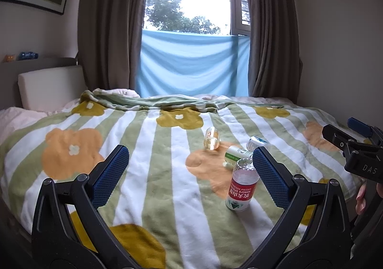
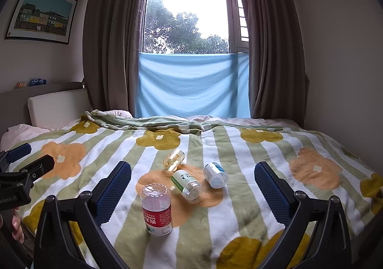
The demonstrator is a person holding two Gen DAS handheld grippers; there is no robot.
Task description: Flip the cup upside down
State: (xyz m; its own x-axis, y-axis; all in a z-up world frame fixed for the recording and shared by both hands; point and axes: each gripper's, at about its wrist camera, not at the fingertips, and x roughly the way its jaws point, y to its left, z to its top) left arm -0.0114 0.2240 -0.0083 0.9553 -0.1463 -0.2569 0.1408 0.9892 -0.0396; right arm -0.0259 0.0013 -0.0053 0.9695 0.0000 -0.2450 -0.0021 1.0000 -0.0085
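Note:
Several clear plastic cups lie on a flower-patterned blanket [image 2: 239,149]. The red-label cup [image 1: 241,185] [image 2: 156,209] stands on end with its closed end up and its label text inverted. A green-label cup [image 1: 235,155] [image 2: 188,184], a blue-label cup [image 1: 256,142] [image 2: 215,174] and a yellowish cup [image 1: 211,141] [image 2: 173,160] lie on their sides behind it. My left gripper [image 1: 191,150] is open, to the left of and short of the cups. My right gripper [image 2: 193,165] is open and holds nothing, with the cups showing between its fingers.
The bed fills the lower half of both views, with a rumpled blanket fold [image 2: 148,123] at the far side and a headboard cushion [image 2: 57,106] on the left. Curtains and a blue cloth [image 2: 191,84] hang under the window. A hand [image 1: 360,199] holds the other gripper.

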